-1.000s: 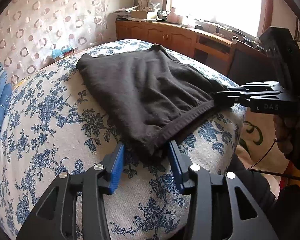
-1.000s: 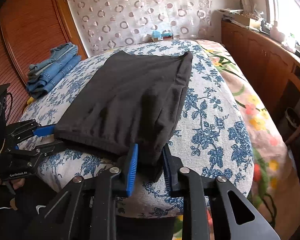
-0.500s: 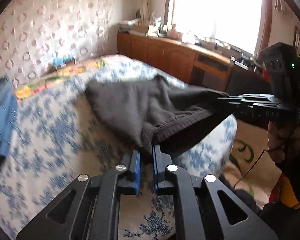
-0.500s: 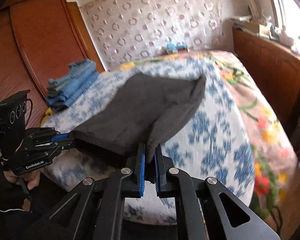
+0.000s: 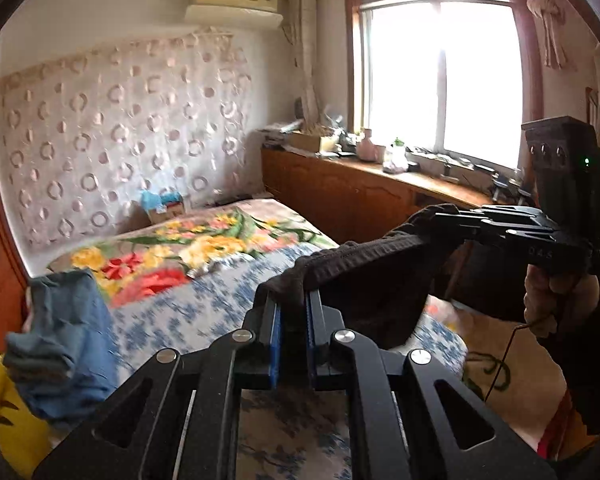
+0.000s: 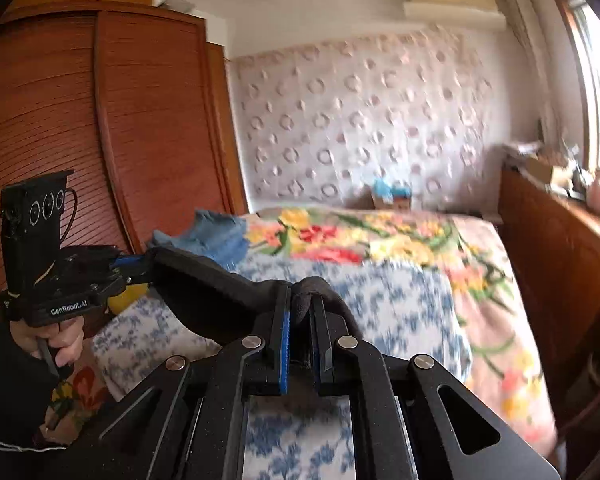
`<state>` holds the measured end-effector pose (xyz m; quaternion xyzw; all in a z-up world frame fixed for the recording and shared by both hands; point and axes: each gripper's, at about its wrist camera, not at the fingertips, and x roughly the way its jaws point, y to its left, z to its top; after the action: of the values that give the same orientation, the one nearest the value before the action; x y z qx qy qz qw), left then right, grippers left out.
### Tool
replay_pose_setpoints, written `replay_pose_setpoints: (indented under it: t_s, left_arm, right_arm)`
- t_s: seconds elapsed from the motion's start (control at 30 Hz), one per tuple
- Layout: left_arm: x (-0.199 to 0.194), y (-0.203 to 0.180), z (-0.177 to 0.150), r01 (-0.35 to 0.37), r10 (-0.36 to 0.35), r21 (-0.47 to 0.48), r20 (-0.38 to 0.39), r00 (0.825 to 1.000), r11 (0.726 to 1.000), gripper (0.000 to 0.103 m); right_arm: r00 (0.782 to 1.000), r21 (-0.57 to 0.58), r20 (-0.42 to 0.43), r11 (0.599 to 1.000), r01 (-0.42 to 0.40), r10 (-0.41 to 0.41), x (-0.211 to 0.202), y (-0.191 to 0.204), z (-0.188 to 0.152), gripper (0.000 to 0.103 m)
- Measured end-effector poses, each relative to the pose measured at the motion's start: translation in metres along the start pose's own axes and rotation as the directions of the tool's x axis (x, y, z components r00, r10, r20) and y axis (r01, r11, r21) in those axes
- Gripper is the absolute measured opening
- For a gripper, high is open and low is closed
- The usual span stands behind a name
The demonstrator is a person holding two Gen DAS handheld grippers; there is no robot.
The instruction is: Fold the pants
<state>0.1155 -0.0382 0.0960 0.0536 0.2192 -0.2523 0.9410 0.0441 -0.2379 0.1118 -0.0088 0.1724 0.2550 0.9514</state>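
Two grippers hold the dark pants (image 5: 364, 276) off the bed (image 5: 204, 300), one at each end of the same hemmed edge. We note the left gripper (image 5: 292, 312) with its blue-padded jaws drawn narrow, pinching a bunched corner of the fabric. From the left wrist view, the right gripper (image 5: 448, 220) sits up and to the right, also clamped on the edge, so the band of cloth runs taut between the two and the rest hangs below it in a dark sag.

From the right wrist view we see the same arrangement mirrored: the right gripper (image 6: 300, 312) is closed narrow on a wad of cloth, and the left gripper (image 6: 136, 266) grips the far end at left, its handle held in the person's hand (image 6: 56, 340).

Below the pants lies the blue-flowered sheet (image 6: 380, 300) on the bed, with a bright floral blanket (image 6: 400, 240) beyond it toward the circle-patterned wall. We record a stack of folded blue jeans (image 5: 60, 344) at the left edge of the bed, next to a yellow cushion (image 5: 16, 428). Wooden cabinets (image 5: 340, 196) run under the window (image 5: 440, 80). Both views are motion-blurred over the bedding.
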Motion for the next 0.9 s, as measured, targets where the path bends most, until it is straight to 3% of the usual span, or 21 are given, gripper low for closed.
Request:
replay_pose_setpoints:
  t_s: [0.2,0.37,0.57,0.67,0.9]
  left_arm:
    - [0.034,0.041,0.015,-0.06,0.06,-0.032,-0.011,0.998,0.998,0.011]
    - [0.07,0.079,0.048,-0.104,0.105,-0.031,0.003,0.995,0.994,0.011]
    - [0.099,0.11,0.085,-0.167,0.166,0.024,0.045,0.985,0.986,0.011]
    - [0.11,0.117,0.074,-0.162,0.162,0.025,0.004,0.987,0.986,0.011]
    - [0.136,0.115,0.021,-0.13,0.126,-0.015,-0.151,0.98,0.991,0.011]
  right_arm:
    - [0.999,-0.024,-0.026,0.999,-0.035,0.034,0.045,-0.014,0.022,0.008]
    - [0.999,-0.031,-0.043,0.999,-0.034,0.033,0.102,-0.038,0.053,0.008]
    - [1.0,-0.045,0.007,0.999,-0.018,0.018,0.166,-0.055,0.1,0.008]
    - [1.0,-0.044,-0.004,0.999,-0.024,0.024,0.188,-0.058,0.096,0.008]
    - [0.985,-0.003,-0.171,1.0,-0.026,0.025,0.226,-0.057,0.051,0.008]
